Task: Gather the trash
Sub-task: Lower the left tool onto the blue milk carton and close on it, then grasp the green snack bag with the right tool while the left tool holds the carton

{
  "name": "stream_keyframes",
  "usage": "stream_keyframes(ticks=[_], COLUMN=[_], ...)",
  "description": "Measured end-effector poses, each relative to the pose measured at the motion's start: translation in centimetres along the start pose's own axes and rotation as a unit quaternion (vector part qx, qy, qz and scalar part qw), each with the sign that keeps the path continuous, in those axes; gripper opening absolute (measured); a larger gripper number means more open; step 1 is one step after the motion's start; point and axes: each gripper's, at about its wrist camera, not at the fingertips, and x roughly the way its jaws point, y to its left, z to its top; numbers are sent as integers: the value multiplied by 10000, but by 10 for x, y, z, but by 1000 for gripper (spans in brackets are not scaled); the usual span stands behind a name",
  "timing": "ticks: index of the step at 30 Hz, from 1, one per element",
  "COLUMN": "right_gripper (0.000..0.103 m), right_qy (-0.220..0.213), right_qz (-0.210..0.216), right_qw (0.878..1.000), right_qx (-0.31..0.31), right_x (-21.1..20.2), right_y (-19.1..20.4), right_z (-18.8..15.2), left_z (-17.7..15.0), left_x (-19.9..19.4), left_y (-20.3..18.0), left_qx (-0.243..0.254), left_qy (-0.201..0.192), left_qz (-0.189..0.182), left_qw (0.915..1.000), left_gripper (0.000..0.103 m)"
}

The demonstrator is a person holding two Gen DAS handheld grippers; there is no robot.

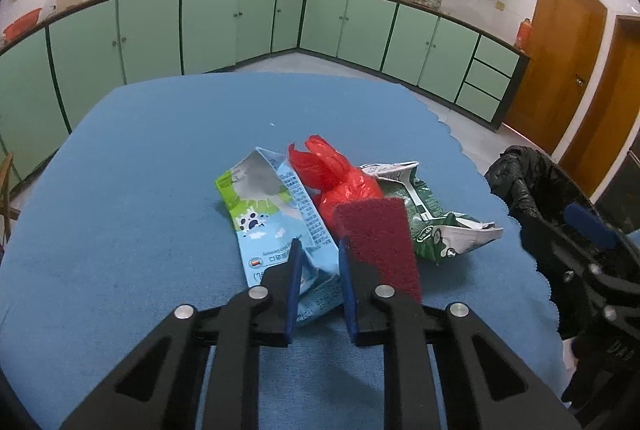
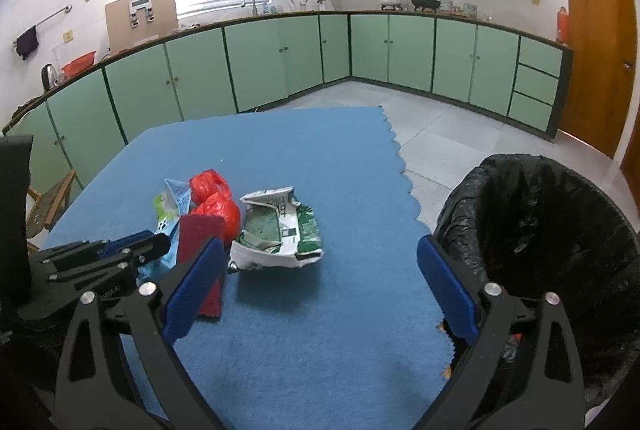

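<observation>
Trash lies in a pile on the blue table cloth (image 1: 140, 189): a blue and green milk carton (image 1: 276, 218), a red plastic bag (image 1: 336, 173), a dark red scouring pad (image 1: 376, 234) and a crushed green and white carton (image 1: 436, 222). My left gripper (image 1: 319, 250) has its jaws narrowly apart around the near end of the blue carton, not clamped on it. My right gripper (image 2: 320, 254) is wide open and empty above the cloth, near the crushed green carton (image 2: 280, 230). The bin with a black liner (image 2: 540, 230) stands right of the table.
The cloth's scalloped right edge (image 2: 408, 185) marks the table's side, with tiled floor (image 2: 440, 133) beyond. Green kitchen cabinets (image 2: 260, 61) line the far walls. A wooden chair (image 2: 48, 201) stands at the table's left. The left gripper also shows in the right wrist view (image 2: 120, 250).
</observation>
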Motion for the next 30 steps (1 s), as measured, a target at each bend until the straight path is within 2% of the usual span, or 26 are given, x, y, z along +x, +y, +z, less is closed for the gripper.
stream_keyframes(ticks=[12, 20, 22, 23, 24, 27, 30], right_gripper=[93, 92, 84, 72, 67, 67, 66], right_qy=[395, 700, 810, 847, 914, 970, 814], right_qz=[298, 268, 340, 397, 523, 579, 623], right_qw=[9988, 9972, 9961, 9956, 9944, 9935, 9945], right_qx=[72, 76, 81, 93, 112, 158, 215], right_x=[33, 57, 62, 64, 66, 67, 58], right_y=[11, 18, 17, 17, 17, 16, 14], right_z=[-3, -3, -4, -4, -4, -6, -4], left_z=[-2, 0, 0, 1, 0, 2, 2], left_x=[-8, -6, -4, -2, -2, 1, 1], left_y=[9, 13, 14, 15, 16, 18, 18], left_qx=[12, 3, -46, -71, -90, -171, -198], left_qy=[-139, -194, -177, -162, -156, -115, -93], left_qz=[-4, 20, 22, 21, 35, 50, 65], left_qw=[9999, 9998, 9998, 9998, 9998, 9998, 9997], left_gripper=[15, 12, 12, 12, 12, 15, 18])
